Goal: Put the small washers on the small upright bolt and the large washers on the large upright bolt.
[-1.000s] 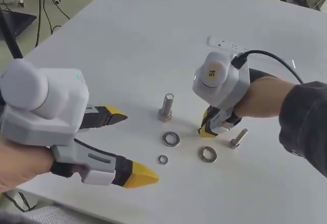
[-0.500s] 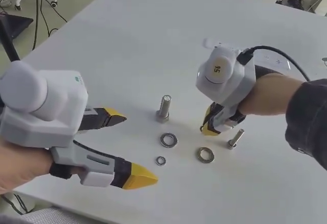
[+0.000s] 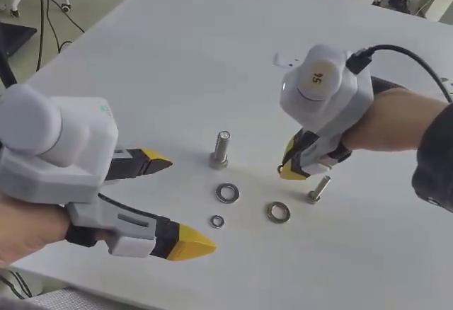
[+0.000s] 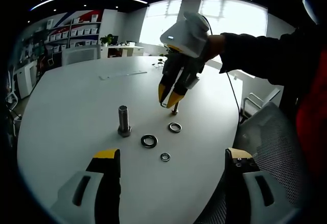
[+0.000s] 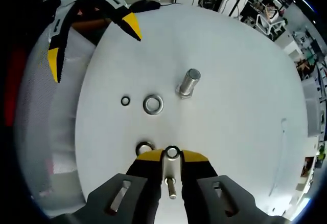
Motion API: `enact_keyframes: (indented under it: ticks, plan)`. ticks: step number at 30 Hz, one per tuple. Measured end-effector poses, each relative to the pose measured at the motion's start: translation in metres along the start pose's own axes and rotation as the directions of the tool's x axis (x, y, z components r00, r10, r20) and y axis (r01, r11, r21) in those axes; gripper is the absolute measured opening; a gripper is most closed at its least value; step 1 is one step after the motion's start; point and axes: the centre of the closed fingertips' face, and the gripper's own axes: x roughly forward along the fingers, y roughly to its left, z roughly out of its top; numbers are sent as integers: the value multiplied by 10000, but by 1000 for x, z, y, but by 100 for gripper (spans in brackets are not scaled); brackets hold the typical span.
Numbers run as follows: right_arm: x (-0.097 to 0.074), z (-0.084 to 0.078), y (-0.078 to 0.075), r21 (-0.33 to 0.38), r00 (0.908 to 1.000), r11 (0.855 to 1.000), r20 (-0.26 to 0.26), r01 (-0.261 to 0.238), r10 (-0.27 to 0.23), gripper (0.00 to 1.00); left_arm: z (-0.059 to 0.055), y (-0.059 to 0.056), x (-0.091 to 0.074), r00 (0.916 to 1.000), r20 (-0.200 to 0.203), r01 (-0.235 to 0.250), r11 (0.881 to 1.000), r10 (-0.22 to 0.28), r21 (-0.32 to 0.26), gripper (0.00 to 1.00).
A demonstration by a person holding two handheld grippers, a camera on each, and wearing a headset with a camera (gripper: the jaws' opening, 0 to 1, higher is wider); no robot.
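Note:
The large bolt (image 3: pixel 221 148) (image 5: pixel 187 83) (image 4: pixel 124 120) stands upright on the white table. To its right is the small bolt (image 3: pixel 316 190) (image 4: pixel 174 110), head down. My right gripper (image 3: pixel 292 172) (image 5: pixel 172 155) hovers just left of it, shut on a small washer (image 5: pixel 172 152). The small bolt's shank (image 5: pixel 170 182) shows between that gripper's fingers. On the table lie one large washer (image 3: pixel 227 193) (image 5: pixel 153 104), a second large washer (image 3: pixel 278 212) (image 4: pixel 174 127) and a small washer (image 3: pixel 216 221) (image 5: pixel 125 101). My left gripper (image 3: pixel 178 201) (image 4: pixel 171 157) is open and empty, near the front edge.
The white table (image 3: pixel 177 55) stretches far and wide behind the bolts. A flat white strip (image 3: pixel 287 61) lies at the back, behind the right gripper. A cable (image 3: pixel 410 52) trails from the right gripper. The front table edge (image 3: pixel 233 297) is close to the left gripper.
My right gripper has lifted a little and moved closer to the small bolt, still holding the small washer. The left gripper has stayed open in place. The head camera has shifted.

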Motion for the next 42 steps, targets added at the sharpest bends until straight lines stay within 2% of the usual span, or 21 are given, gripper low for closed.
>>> enact_keyframes:
  ticks: [4, 7, 13, 21, 28, 35, 42]
  plan:
    - [-9, -3, 3, 8, 10000, 10000, 4, 91, -91, 14, 1, -1, 0, 10000, 22, 23, 10000, -23, 31, 84]
    - [-18, -2, 4, 119, 9997, 9999, 218, 107, -110, 14, 2, -2, 1, 10000, 28, 47, 10000, -48, 60, 84]
    - [-34, -6, 2, 193, 9986, 9989, 310, 420, -426, 14, 4, -4, 1, 9999, 33, 103, 9998, -104, 157, 84]
    - [-45, -19, 3, 352, 9979, 9975, 173, 616, -623, 14, 6, -7, 2, 9999, 40, 160, 9995, -161, 257, 84]
    - [-55, -37, 1, 621, 9969, 9950, -39, 781, -780, 14, 7, -8, 2, 9998, 68, 186, 9994, -188, 299, 84]
    - [-55, -49, -2, 776, 9963, 9936, -324, 822, -799, 14, 7, -8, 4, 9997, 26, 229, 9992, -230, 323, 84]
    - [-48, -51, -2, 818, 9968, 9941, -410, 717, -685, 14, 5, -8, 3, 9998, -5, 212, 9993, -212, 300, 84]
